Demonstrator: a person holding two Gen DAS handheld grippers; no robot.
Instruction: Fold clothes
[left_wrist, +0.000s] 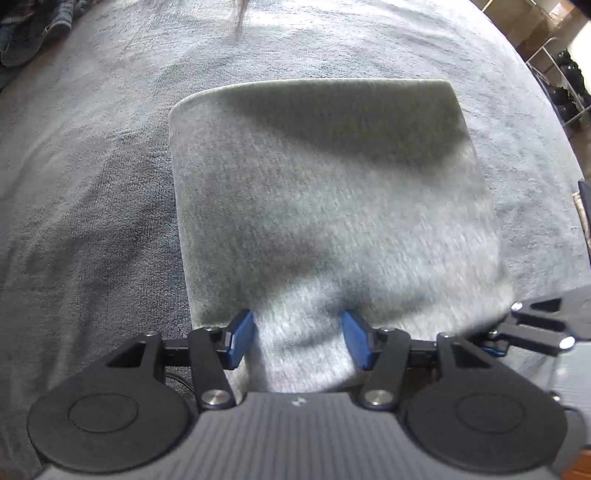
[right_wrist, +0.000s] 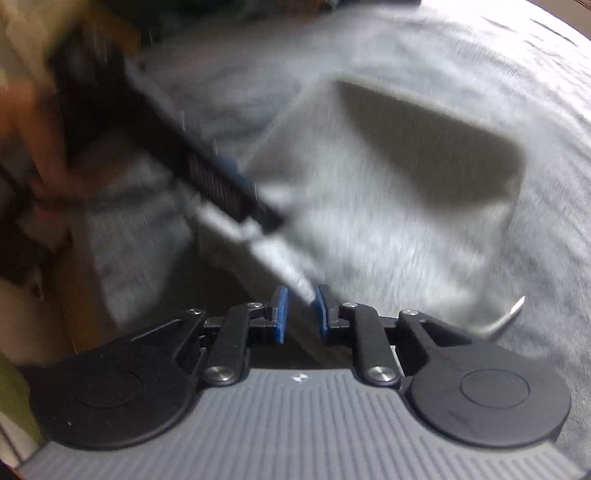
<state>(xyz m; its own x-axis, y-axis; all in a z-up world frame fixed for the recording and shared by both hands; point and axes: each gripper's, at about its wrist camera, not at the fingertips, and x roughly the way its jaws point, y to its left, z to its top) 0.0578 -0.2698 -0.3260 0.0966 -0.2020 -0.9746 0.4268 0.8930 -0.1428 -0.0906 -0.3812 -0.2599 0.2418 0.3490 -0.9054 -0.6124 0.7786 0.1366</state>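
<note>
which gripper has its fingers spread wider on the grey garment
The left gripper: its fingers bracket a broad bunch of grey garment; the right gripper pinches a thin edge.

The left tool (left_wrist: 299, 338) has a grey body with thin ridges running along it and a tiny white mark near the front edge. Two big black round discs sit on its sides. Black link arms with shiny silver screws reach forward to two blue pads (left_wrist: 242, 338). A thin black cable shows beside one arm. The right tool (right_wrist: 301, 314) looks just the same.
</note>
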